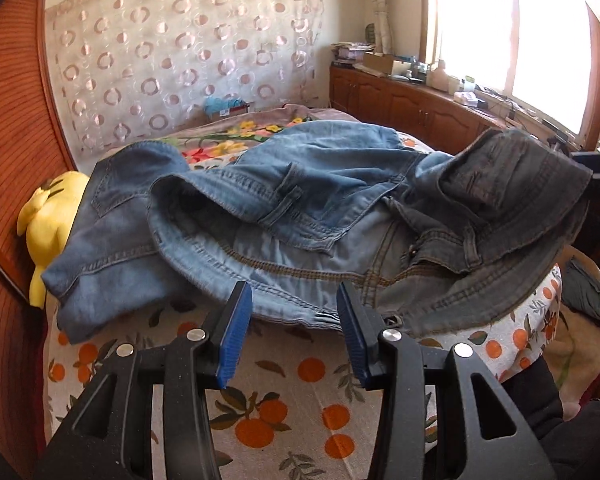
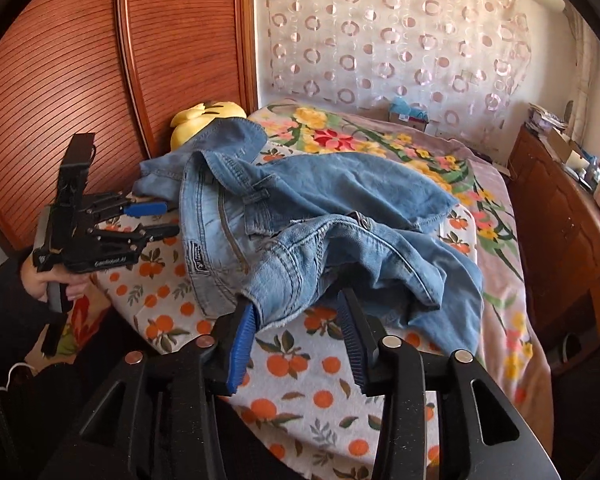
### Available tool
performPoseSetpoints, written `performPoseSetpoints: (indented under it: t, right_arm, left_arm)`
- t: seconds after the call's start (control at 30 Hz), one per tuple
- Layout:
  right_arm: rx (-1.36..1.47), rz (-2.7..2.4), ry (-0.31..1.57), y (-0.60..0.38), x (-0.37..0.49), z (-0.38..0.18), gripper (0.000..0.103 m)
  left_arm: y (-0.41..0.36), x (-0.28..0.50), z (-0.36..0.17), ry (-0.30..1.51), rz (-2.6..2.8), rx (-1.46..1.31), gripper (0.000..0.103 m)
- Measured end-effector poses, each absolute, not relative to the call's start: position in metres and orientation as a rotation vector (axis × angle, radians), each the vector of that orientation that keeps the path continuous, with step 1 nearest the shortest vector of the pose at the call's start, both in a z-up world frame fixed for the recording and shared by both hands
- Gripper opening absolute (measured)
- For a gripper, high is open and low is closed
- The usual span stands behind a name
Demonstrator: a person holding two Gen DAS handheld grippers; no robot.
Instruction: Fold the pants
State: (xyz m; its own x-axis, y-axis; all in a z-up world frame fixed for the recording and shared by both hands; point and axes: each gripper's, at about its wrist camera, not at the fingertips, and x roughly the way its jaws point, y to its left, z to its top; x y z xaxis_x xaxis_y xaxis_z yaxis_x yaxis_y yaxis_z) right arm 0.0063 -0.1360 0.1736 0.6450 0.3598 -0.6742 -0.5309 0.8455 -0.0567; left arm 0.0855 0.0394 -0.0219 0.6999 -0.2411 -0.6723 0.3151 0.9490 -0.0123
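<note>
denim, blue and crumpled: the pair of faded jeans (image 1: 284, 208) lies in a twisted heap on the orange-print bedspread (image 1: 300, 392), unfolded. left wrist view: the left gripper (image 1: 294, 300) hangs just before the near waistband edge, blue pads spread, holding nothing. right wrist view: the right gripper (image 2: 296, 312) is spread too; a frayed hem (image 2: 268, 296) lies against its left pad, not pinched. judgement: the step in hand is the first grasp; next, close on the edges and pull the garment flat.
</note>
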Motion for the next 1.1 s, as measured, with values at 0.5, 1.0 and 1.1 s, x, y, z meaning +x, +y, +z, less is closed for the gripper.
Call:
performPoseSetpoints:
  t: [0.5,1.0,1.1]
  right_arm:
    - [-0.213,0.474,0.658,-0.153,0.013,0.170,0.052]
    - [-0.157,0.381,0.689,-0.155,0.056,0.096,0.053]
    - [-0.156,0.377,0.693,-0.157,0.057,0.088,0.053]
  left_arm:
    - [0.065,0.095,-0.043,0.764,-0.269,0.023,0.074]
    - [0.070,0.115,-0.062,0.811,-0.263,-0.034,0.056]
    - [0.070,0.120,-0.065,0.830,-0.280,-0.058,0.054]
